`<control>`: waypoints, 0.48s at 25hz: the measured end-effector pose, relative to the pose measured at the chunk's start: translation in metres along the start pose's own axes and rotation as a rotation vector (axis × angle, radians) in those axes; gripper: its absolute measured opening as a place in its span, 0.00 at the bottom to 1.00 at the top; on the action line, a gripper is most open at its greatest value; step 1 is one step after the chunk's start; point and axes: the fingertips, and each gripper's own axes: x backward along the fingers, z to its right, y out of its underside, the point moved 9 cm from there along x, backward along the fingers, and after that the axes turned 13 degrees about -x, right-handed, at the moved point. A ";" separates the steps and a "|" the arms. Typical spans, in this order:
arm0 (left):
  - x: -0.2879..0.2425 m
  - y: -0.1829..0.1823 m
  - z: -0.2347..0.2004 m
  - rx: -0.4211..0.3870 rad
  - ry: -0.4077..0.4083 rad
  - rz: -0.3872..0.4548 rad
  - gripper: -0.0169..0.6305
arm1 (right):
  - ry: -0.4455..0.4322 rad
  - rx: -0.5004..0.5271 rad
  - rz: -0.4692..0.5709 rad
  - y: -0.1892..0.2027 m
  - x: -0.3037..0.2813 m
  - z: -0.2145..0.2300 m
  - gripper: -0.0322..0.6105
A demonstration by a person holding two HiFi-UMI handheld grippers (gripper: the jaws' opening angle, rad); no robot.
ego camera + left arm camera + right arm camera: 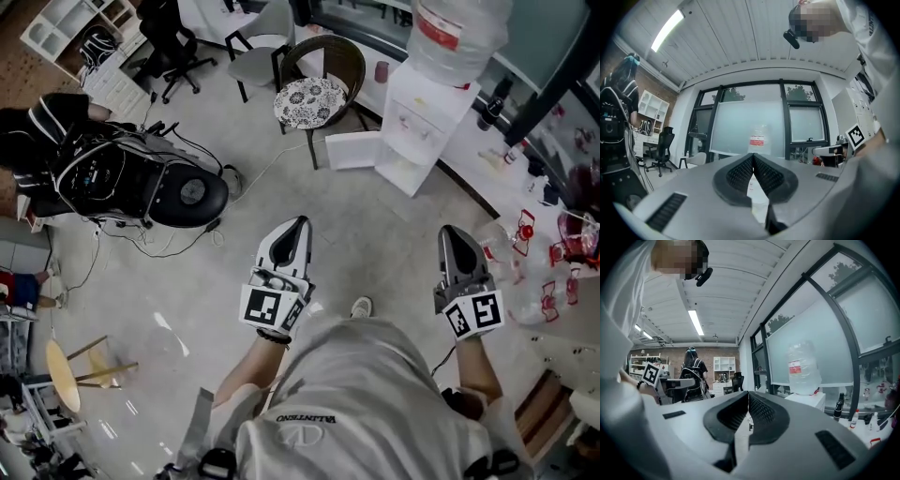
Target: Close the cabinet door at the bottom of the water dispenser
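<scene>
White cabinet door [353, 150] lies open at one o'clock from our nearer left claw [298, 227]; it and our right claw [455, 232] are clenched, empty.

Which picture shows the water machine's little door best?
The head view: the cabinet door stands wide open at the foot of the water dispenser. Both gripper views show only the bottle on top; the door is out of sight.

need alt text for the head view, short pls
Seen from above, a person holds the left tool and right tool, both shut and empty, pointed toward a white water dispenser whose bottom cabinet door stands open. A chair with a floral cushion stands at the picture's left of the dispenser.
</scene>
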 end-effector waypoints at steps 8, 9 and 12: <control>-0.017 0.008 -0.004 -0.001 -0.035 -0.025 0.04 | -0.019 -0.013 -0.014 0.001 -0.025 0.022 0.08; -0.018 0.009 -0.007 0.001 -0.039 -0.026 0.04 | -0.017 -0.018 -0.018 0.002 -0.028 0.023 0.08; -0.020 0.014 -0.017 0.006 -0.047 -0.032 0.04 | -0.013 -0.022 -0.026 0.003 -0.038 0.022 0.08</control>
